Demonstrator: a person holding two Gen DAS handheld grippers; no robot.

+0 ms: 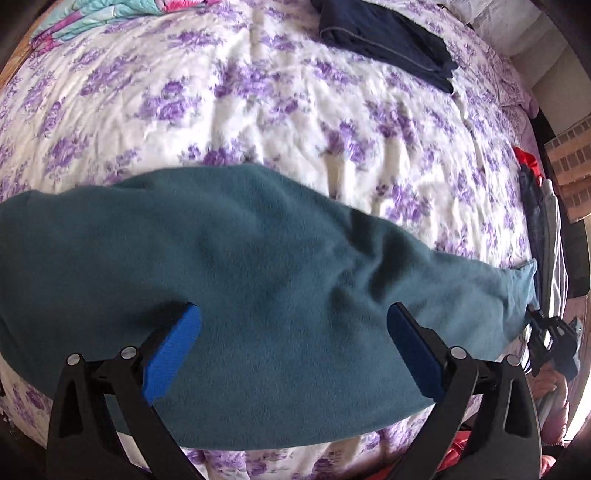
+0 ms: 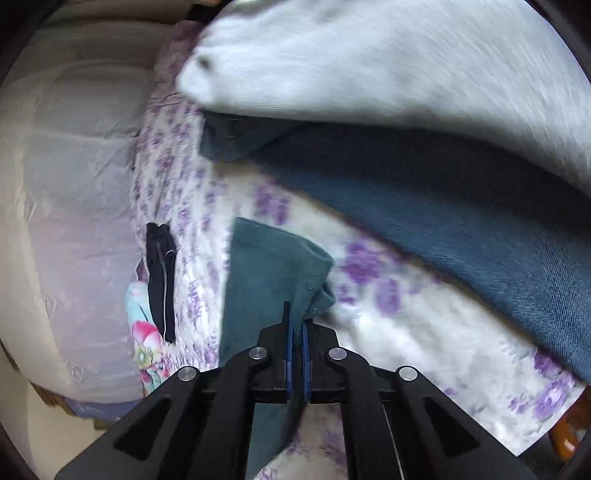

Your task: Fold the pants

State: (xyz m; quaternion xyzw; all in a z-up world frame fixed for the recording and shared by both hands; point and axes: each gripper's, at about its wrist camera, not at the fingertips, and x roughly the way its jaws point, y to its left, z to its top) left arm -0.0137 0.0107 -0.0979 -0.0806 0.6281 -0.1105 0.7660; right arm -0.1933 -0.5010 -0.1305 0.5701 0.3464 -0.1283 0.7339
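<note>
The teal pants [image 1: 258, 288] lie stretched across the near part of the bed [image 1: 258, 122], which is covered with a white sheet printed with purple flowers. In the left wrist view the garment runs from the left edge of the frame to a narrow leg end at the right, near the bed's edge.

The left gripper [image 1: 293, 345] hovers over the wide middle section of the pants. Its jaws stand wide apart, with teal fabric visible between the two blue pads [image 1: 173, 354]. Nothing is held between them. Whether the pads touch the fabric cannot be told.

The right gripper [image 2: 296, 350] appears in the right wrist view with its jaws drawn almost together. A fold of the pants [image 2: 266, 280] near the leg hem is pinched between the blue pads. The same gripper shows small at the right edge of the left wrist view, at the leg end.

A folded navy garment [image 1: 388, 40] lies at the far side of the bed, well apart from the pants. A stack of other clothes [image 1: 543, 221] sits at the right edge of the bed. In the right wrist view this stack shows as a dark blue garment [image 2: 480, 221] under a blurred grey garment [image 2: 369, 62]. A patterned cloth [image 1: 110, 14] in turquoise and pink lies at the far left corner.
</note>
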